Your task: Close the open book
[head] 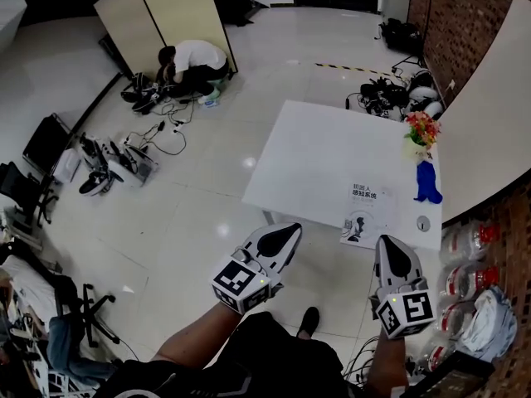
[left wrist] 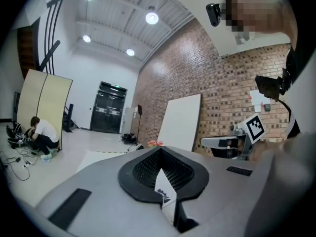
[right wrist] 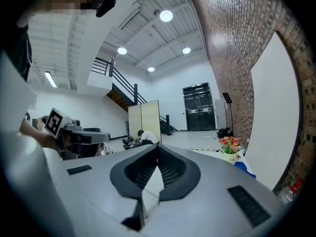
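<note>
A white book (head: pixel 365 210) with dark print and a small picture on its cover lies flat at the near edge of the white table (head: pixel 319 152), and it looks closed. My left gripper (head: pixel 292 230) is held over the floor just short of the table's near left corner, jaws together and nothing in them. To the right, my right gripper (head: pixel 388 242) hovers just off the near edge beside the book, also shut and empty. In the left gripper view the left gripper (left wrist: pixel 160 153) points level, with a sliver of the book (left wrist: pixel 165 195) showing below its closed tips. The right gripper (right wrist: pixel 158 148) likewise points nearly level.
On the table's right side stand a vase of flowers (head: pixel 421 131), a blue object (head: pixel 427 182) and a small round grey thing (head: pixel 423 222). A person (head: pixel 195 63) crouches by cables on the floor near a folding screen (head: pixel 166 15). A white board (head: pixel 489 106) leans at right.
</note>
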The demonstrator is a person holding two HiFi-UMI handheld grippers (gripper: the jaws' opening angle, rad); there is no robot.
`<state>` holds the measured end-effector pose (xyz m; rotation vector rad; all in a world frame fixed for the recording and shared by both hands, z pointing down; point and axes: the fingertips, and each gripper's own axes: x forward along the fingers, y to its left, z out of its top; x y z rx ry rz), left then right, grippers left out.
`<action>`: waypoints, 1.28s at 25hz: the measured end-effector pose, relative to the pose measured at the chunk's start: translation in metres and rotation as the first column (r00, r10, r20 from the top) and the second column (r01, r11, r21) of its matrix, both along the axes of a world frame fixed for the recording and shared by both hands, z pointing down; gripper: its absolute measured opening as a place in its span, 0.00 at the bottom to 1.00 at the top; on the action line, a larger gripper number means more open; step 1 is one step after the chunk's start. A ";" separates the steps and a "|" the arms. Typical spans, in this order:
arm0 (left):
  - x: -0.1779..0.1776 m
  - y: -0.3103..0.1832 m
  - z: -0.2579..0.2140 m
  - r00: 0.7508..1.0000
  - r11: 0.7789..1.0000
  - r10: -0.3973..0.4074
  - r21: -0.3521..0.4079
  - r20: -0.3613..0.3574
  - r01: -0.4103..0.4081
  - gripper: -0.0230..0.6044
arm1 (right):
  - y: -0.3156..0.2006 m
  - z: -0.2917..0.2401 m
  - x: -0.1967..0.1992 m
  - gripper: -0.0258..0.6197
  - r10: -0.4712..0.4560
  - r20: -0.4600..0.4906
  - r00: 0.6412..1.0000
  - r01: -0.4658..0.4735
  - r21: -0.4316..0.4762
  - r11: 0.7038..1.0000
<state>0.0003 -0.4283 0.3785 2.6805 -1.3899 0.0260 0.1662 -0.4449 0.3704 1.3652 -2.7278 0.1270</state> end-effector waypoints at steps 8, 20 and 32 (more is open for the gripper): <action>-0.047 0.085 -0.010 1.000 0.999 -0.005 0.041 -0.019 0.006 0.03 | 0.076 -0.024 -0.039 0.04 0.020 -0.008 1.000 -0.020 0.021 1.000; -0.069 0.200 0.004 0.998 0.999 0.053 0.005 -0.025 -0.052 0.03 | 0.206 -0.027 -0.050 0.04 0.075 0.007 0.997 -0.074 -0.019 0.997; 0.053 0.312 -0.042 0.999 0.998 0.015 0.060 -0.033 -0.013 0.03 | 0.328 -0.048 0.069 0.04 -0.031 0.028 0.999 0.029 0.065 0.997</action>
